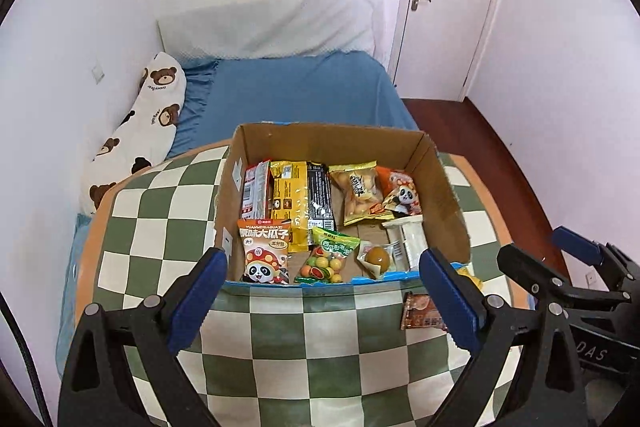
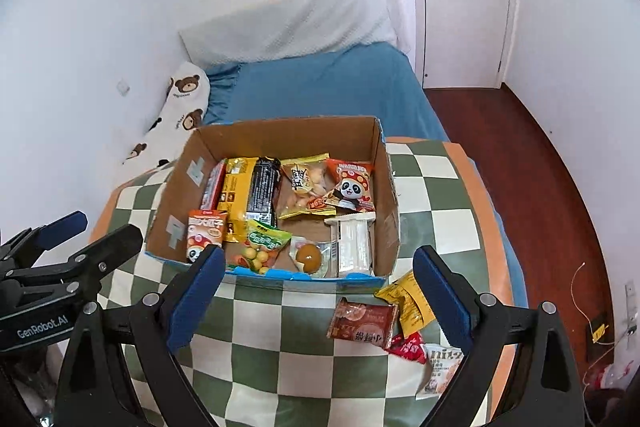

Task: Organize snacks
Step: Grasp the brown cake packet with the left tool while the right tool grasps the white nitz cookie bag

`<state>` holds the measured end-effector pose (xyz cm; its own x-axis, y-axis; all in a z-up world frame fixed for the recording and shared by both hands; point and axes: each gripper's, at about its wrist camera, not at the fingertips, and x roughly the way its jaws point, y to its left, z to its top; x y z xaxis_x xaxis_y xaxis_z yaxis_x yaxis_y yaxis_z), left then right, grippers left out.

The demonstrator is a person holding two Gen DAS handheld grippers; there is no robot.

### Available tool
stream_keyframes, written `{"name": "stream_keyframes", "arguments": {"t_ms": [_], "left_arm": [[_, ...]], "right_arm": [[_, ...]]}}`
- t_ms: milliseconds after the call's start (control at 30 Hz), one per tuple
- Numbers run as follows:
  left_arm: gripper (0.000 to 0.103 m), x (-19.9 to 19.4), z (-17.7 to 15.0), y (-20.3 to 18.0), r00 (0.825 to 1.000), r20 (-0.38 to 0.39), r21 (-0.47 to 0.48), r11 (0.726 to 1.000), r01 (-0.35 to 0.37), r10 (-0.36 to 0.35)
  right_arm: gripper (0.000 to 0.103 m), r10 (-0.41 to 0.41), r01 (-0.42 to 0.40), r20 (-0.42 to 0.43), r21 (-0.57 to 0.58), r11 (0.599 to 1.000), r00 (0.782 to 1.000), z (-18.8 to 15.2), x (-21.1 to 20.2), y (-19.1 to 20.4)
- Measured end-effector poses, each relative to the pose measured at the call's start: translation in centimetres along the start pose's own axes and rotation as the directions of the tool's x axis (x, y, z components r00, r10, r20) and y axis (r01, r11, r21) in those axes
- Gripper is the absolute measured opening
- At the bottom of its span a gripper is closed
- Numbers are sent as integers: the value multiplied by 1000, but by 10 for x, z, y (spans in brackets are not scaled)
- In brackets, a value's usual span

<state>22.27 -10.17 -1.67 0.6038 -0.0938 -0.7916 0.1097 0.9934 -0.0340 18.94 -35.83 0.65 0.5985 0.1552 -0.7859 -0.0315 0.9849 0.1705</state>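
Two grippers, left gripper (image 1: 320, 277) and right gripper (image 2: 318, 273), we are holding wide open, empty, over the brown cardboard box (image 2: 280, 135), its snack packets (image 2: 262, 189) lying lengthwise toward the bed (image 2: 328, 87).

A green-and-cream checked cloth (image 2: 280, 367) is covering the bench. The cardboard box (image 2: 280, 135) is showing brown walls with a blue edge. The bed sheet (image 1: 296, 91) is looking blue, the pillow (image 1: 156, 99) white with brown bears.

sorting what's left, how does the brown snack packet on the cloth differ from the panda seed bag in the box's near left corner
The brown packet lies outside the cardboard box on the checked cloth; the panda seed bag is in it. The packet is dark brown, the bag orange and white with a cartoon panda. Both are sealed, and neither gripper touches them.
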Motion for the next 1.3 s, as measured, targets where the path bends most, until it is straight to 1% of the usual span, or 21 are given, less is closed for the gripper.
{"name": "stream_keyframes", "arguments": {"t_ms": [167, 300, 367, 400, 500, 600, 633, 700, 733, 767, 800, 833, 867, 900, 967, 1000, 1033, 1100, 1167, 1267, 1300], "left_arm": [[98, -6, -2, -7, 1000, -1, -5, 1000, 11, -11], [98, 8, -10, -22, 999, -47, 16, 1000, 8, -8], [98, 22, -18, -35, 997, -80, 46, 999, 4, -1], [98, 29, -21, -41, 995, -98, 58, 998, 4, 2], [98, 59, -36, -63, 985, -173, 90, 996, 13, 3], [98, 100, -54, -91, 965, -261, 154, 988, 28, 13], [98, 109, -59, -100, 960, -280, 177, 983, 38, 14], [98, 131, -73, -124, 949, -313, 270, 960, 72, 17], [98, 140, -80, -138, 947, -321, 339, 937, 89, 26], [98, 149, -89, -155, 943, -330, 429, 896, 120, 32], [98, 158, -98, -169, 944, -324, 512, 850, 122, 60], [98, 166, -111, -187, 949, -301, 620, 775, 122, 92], [98, 171, -118, -199, 951, -294, 685, 715, 137, 100], [98, 177, -129, -212, 954, -276, 754, 642, 138, 119], [98, 191, -153, -234, 959, -228, 873, 470, 126, 166], [98, 197, -161, -240, 959, -216, 904, 409, 126, 183], [98, 204, -168, -246, 955, -220, 922, 362, 137, 199], [98, 217, -176, -255, 947, -225, 940, 306, 149, 231], [98, 227, -183, -264, 944, -225, 955, 246, 165, 241], [98, 237, -196, -276, 934, -256, 959, 185, 213, 250], [98, 240, -199, -279, 932, -261, 960, 172, 222, 252]], "right_arm": [[97, 34, -34, 9, 26, 999, 999, -6, -16, -6], [97, 68, -66, -18, 86, 994, 998, -14, -13, -29], [91, 49, -42, -52, 119, 992, 997, -23, -6, -49], [83, 46, -36, -74, 136, 990, 996, -28, -1, -60], [82, 28, -5, -123, 181, 983, 992, -42, 13, -92], [82, 17, 32, -192, 252, 967, 981, -64, 33, -133], [82, 18, 40, -209, 270, 962, 978, -70, 37, -143], [82, 26, 57, -248, 323, 945, 969, -87, 48, -167], [82, 29, 68, -269, 345, 936, 963, -97, 54, -178], [82, 30, 81, -290, 364, 928, 957, -107, 59, -189], [82, 31, 91, -306, 376, 922, 952, -115, 64, -197], [82, 32, 100, -321, 386, 917, 947, -123, 67, -204], [82, 32, 110, -336, 397, 911, 941, -132, 72, -212], [82, 35, 114, -345, 403, 908, 938, -139, 76, -217], [82, 31, 136, -368, 417, 899, 929, -155, 83, -231], [82, 32, 139, -373, 421, 896, 927, -159, 85, -235], [82, 32, 146, -381, 429, 892, 924, -166, 88, -241], [82, 21, 166, -395, 434, 886, 919, -172, 92, -250], [82, 36, 163, -402, 451, 877, 915, -179, 95, -260], [82, 32, 170, -411, 446, 879, 911, -183, 95, -267], [82, 33, 170, -412, 447, 878, 911, -184, 96, -269]]}}
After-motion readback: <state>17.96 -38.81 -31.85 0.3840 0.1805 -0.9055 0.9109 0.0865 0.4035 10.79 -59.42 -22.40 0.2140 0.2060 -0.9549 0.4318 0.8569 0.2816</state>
